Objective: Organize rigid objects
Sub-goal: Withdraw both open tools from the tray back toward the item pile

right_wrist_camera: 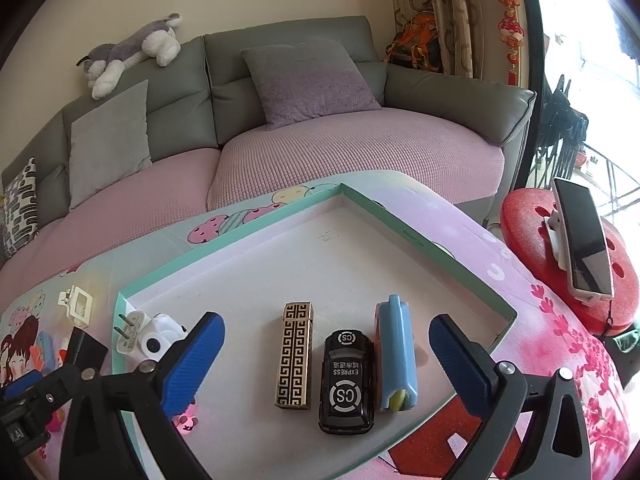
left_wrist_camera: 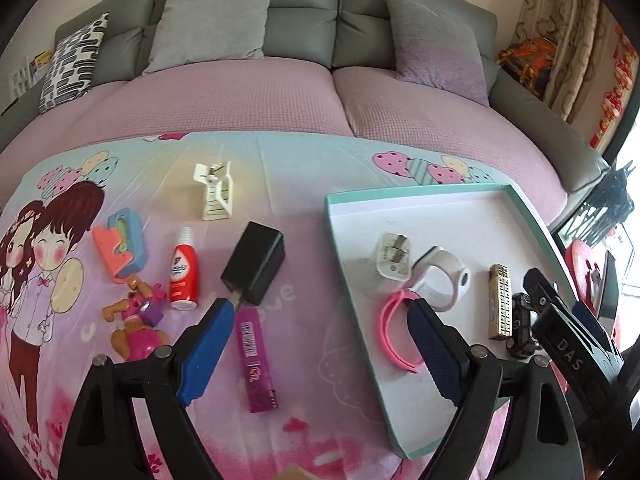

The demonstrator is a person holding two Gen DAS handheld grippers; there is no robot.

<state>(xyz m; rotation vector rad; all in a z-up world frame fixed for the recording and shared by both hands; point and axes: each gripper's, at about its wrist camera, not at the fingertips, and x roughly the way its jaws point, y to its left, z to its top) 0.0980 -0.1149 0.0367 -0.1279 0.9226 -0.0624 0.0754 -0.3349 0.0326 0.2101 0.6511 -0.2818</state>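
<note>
My left gripper [left_wrist_camera: 320,312] hangs open over the cartoon tablecloth, above a purple lighter [left_wrist_camera: 256,356] and a black box [left_wrist_camera: 256,262]. Its right finger overlaps the mint-rimmed tray [left_wrist_camera: 440,208], which holds a white plug [left_wrist_camera: 392,264], a white toy camera [left_wrist_camera: 444,276] and a pink band [left_wrist_camera: 394,332]. My right gripper [right_wrist_camera: 326,332] is open wide over the tray [right_wrist_camera: 440,248], with nothing between its pads. Below it lie a gold patterned lighter [right_wrist_camera: 294,356], a black toy car [right_wrist_camera: 347,384] and a blue case [right_wrist_camera: 396,352] side by side.
Left of the tray lie a red-white bottle [left_wrist_camera: 184,272], a blue-orange toy [left_wrist_camera: 122,246], a pink puppy toy [left_wrist_camera: 140,320] and a white claw clip [left_wrist_camera: 216,192]. A grey sofa [left_wrist_camera: 300,32] stands behind. A red stool [right_wrist_camera: 532,232] carries a phone [right_wrist_camera: 584,240].
</note>
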